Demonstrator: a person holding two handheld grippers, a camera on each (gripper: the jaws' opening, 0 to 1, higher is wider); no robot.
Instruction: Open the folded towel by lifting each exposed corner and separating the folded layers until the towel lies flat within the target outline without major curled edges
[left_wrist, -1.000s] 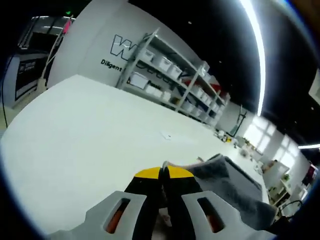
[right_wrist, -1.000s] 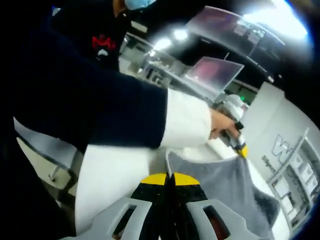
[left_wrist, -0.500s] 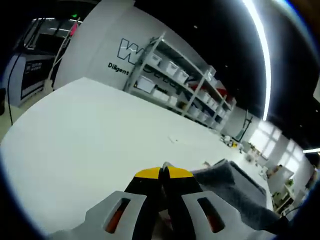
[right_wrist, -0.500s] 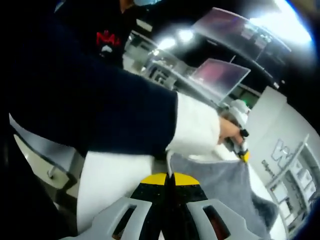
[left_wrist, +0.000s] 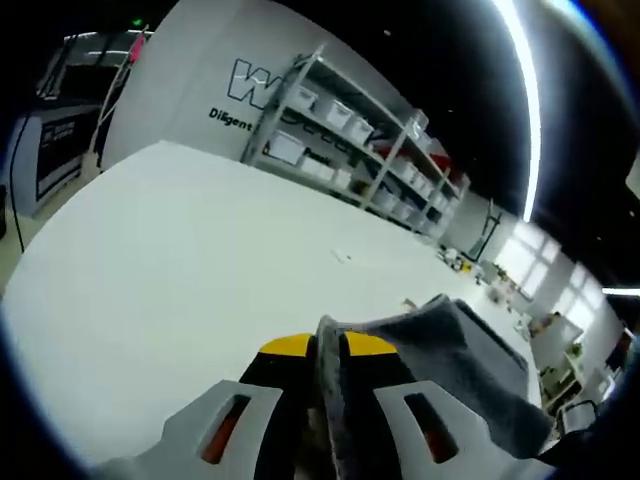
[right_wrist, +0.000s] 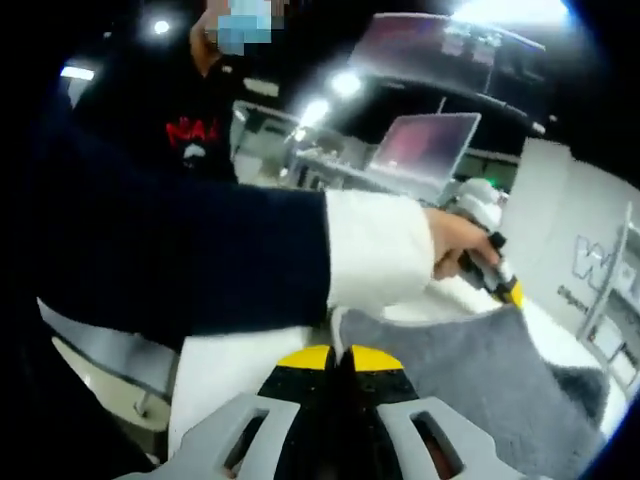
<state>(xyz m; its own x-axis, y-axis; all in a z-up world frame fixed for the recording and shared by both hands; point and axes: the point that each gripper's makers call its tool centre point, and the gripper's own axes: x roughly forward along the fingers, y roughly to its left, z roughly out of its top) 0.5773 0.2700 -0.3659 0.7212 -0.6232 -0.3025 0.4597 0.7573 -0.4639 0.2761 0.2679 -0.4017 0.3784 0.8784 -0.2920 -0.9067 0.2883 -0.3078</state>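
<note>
So my left gripper has its jaws pinched on a corner of the grey towel, cloth sandwiched right between the yellow tips, and the rest of it drapes off to the right over the white table. Shelving stands past the table's far edge. In the right gripper view, my right gripper is clamped on another towel corner, a white edge poking up between the tips, and the towel stretches across to my other hand holding the left gripper.
</note>
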